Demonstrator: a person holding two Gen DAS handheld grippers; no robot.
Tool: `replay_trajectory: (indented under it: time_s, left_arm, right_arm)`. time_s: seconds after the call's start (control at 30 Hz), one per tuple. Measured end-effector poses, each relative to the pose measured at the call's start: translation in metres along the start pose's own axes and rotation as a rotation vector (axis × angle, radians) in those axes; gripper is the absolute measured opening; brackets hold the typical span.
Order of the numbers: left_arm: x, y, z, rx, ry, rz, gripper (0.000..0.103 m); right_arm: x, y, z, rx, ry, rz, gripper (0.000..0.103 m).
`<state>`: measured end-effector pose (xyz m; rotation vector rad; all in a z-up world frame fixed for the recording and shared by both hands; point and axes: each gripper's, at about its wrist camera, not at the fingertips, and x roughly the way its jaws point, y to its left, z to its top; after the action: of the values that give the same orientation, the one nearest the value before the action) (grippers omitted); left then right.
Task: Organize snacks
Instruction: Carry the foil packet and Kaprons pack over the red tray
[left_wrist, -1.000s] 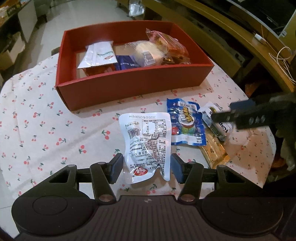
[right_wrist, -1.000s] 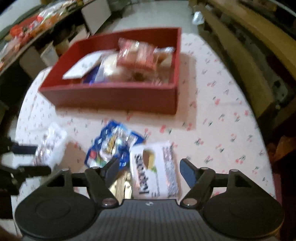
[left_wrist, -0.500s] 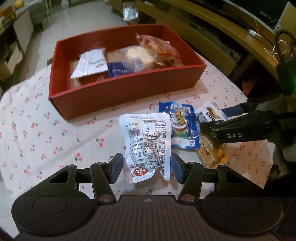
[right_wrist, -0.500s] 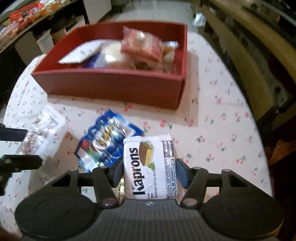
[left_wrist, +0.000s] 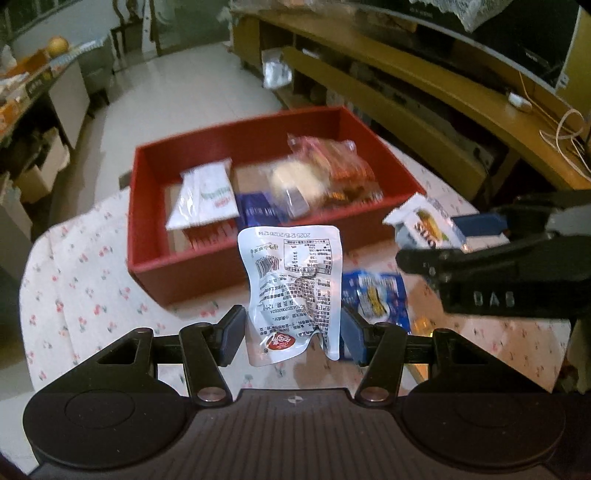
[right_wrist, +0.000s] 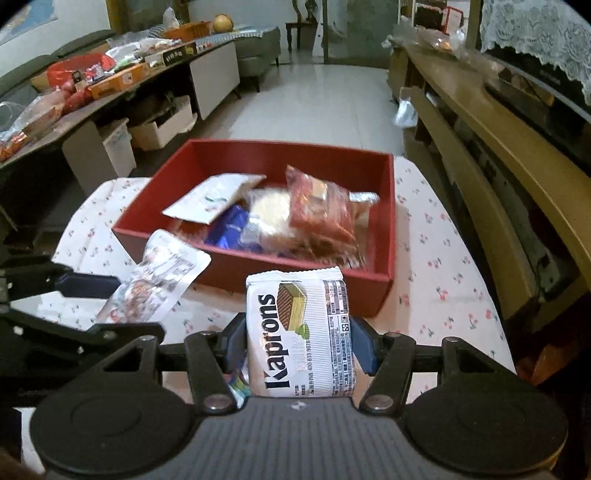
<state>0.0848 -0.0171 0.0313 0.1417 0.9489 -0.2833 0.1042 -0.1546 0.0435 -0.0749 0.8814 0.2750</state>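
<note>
Left wrist view: the left claw (left_wrist: 291, 334) is closed to the width of a silver pouch (left_wrist: 293, 284), pinching its lower edges and holding it clear of the worktop (left_wrist: 74, 266). The pouch is flat, glossy foil, printed with a barcode and small text, with a red logo at its bottom. Ahead sits the red box (left_wrist: 207, 273), a shallow rigid tray with straight walls, already holding several snacks: a white sachet (left_wrist: 205, 197), a blue packet (left_wrist: 260, 212), a pale round cake (left_wrist: 295, 181) in clear wrap and a crinkly red bag (left_wrist: 332, 166). A blue bag (left_wrist: 375, 301) lies on the cherry-print cloth near the box, not yet packed, with something yellowish just beside it that is too hidden to name. At the right, the right claw (left_wrist: 436, 236) carries a wafer pack (left_wrist: 424, 225) in the air.

Right wrist view: the right claw (right_wrist: 299, 343) is shut onto the wafer pack (right_wrist: 301, 332), a white, ribbed, pillow-shaped wrapper marked Kaprons, gripped by its sides. The box (right_wrist: 388, 221) lies straight ahead and looks about half full. The left claw (right_wrist: 107, 295) enters from the left with the pouch (right_wrist: 155, 284)

Judged from this, the task is well along: two snacks are lifted for the box, at least one bag remains on the cloth
</note>
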Motion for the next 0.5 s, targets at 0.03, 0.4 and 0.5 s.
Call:
replay_trajectory:
  time_s: [0.03,0.4,0.5]
  left_arm:
    - [0.000,0.000,0.004,0.002,-0.011,0.008,0.063]
    - [-0.003,0.004,0.024,0.000,-0.072,0.046,0.063]
    - [-0.004,0.005,0.028,0.000,-0.084,0.057,0.063]
  right_arm:
    - [-0.001,0.001,0.002,-0.002,-0.008,0.000,0.059]
    - [-0.002,0.006,0.022,-0.011,-0.070,-0.034,0.059]
    - [-0.001,0.006,0.026,-0.005,-0.080,-0.040,0.059]
